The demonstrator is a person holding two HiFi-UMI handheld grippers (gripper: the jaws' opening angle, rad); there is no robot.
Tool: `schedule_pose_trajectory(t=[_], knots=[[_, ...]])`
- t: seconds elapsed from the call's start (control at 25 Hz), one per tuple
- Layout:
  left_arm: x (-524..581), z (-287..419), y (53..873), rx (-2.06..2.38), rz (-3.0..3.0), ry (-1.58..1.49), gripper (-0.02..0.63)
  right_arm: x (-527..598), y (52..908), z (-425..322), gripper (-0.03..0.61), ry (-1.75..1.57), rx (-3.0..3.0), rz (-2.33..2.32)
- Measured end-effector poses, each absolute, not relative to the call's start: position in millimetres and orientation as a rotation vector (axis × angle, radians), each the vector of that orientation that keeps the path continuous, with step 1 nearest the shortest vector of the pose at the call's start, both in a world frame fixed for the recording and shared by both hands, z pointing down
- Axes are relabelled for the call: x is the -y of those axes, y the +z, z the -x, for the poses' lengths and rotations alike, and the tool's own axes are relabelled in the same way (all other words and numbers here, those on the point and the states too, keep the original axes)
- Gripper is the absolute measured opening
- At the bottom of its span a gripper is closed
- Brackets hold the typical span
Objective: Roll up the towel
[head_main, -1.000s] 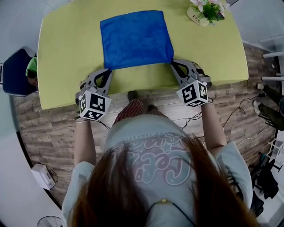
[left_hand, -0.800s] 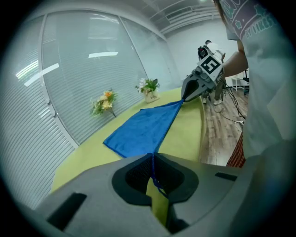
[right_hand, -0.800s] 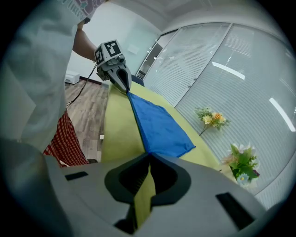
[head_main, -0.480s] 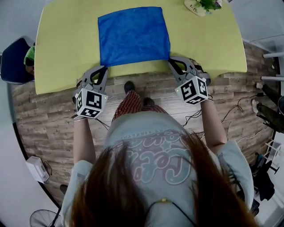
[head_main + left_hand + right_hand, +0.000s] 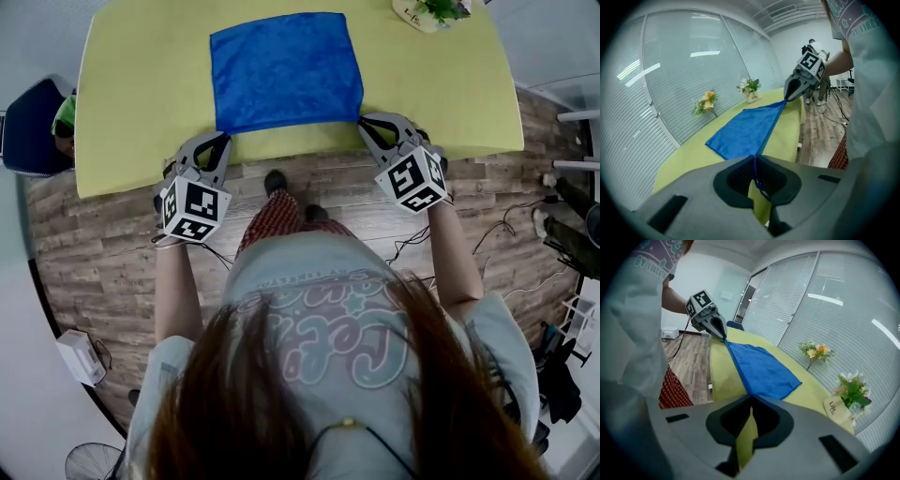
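**Both near corners pinched, first turn of the roll to be made**

The left gripper [image 5: 222, 141] and right gripper [image 5: 365, 123] are clamped shut, each on a near corner of the blue towel [image 5: 285, 69], which is spread flat on the yellow-green table [image 5: 141, 84]. The near hem is best kept taut and both corners turned over together. The towel is laid square to the table edge, its slightly longer side seemingly left to right.
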State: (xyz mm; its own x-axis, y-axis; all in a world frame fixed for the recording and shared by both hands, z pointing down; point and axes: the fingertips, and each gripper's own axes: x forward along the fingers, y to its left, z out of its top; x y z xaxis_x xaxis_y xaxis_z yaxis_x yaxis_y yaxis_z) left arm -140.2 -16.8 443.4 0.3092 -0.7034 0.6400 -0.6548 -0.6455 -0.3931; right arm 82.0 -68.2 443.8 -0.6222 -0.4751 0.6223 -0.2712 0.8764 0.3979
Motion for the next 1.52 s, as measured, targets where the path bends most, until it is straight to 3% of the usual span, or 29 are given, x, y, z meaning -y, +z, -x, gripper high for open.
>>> schedule_pose_trajectory(t=[0.64,0.68,0.76,0.8,1.0,1.16,1.52], knots=[[21.3,148.1,433.4,-1.353,2.554,-1.186,0.020,69.5,429.7,-87.5,0.006,-0.417,2.327,-0.537],[21.0,147.7,434.5,-1.345,2.553,-1.192,0.020,66.2,431.8,-86.3,0.022,-0.420,2.331,-0.488],[20.6,146.9,437.2,-1.336,2.555,-1.199,0.020,63.0,437.4,-84.5,0.121,-0.406,2.331,-0.415],[20.7,146.6,438.1,-1.337,2.557,-1.199,0.020,63.8,439.6,-83.5,0.128,-0.403,2.328,-0.399],[23.5,143.8,437.7,-1.336,2.557,-1.191,0.020,71.5,450.6,-79.9,0.086,-0.431,2.283,-0.335],[23.6,145.7,435.2,-1.338,2.561,-1.178,0.020,67.8,454.9,-77.7,0.006,-0.407,2.297,-0.288],[22.7,144.8,434.2,-1.330,2.544,-1.188,0.020,61.0,452.1,-84.7,0.024,-0.468,2.261,-0.226]])
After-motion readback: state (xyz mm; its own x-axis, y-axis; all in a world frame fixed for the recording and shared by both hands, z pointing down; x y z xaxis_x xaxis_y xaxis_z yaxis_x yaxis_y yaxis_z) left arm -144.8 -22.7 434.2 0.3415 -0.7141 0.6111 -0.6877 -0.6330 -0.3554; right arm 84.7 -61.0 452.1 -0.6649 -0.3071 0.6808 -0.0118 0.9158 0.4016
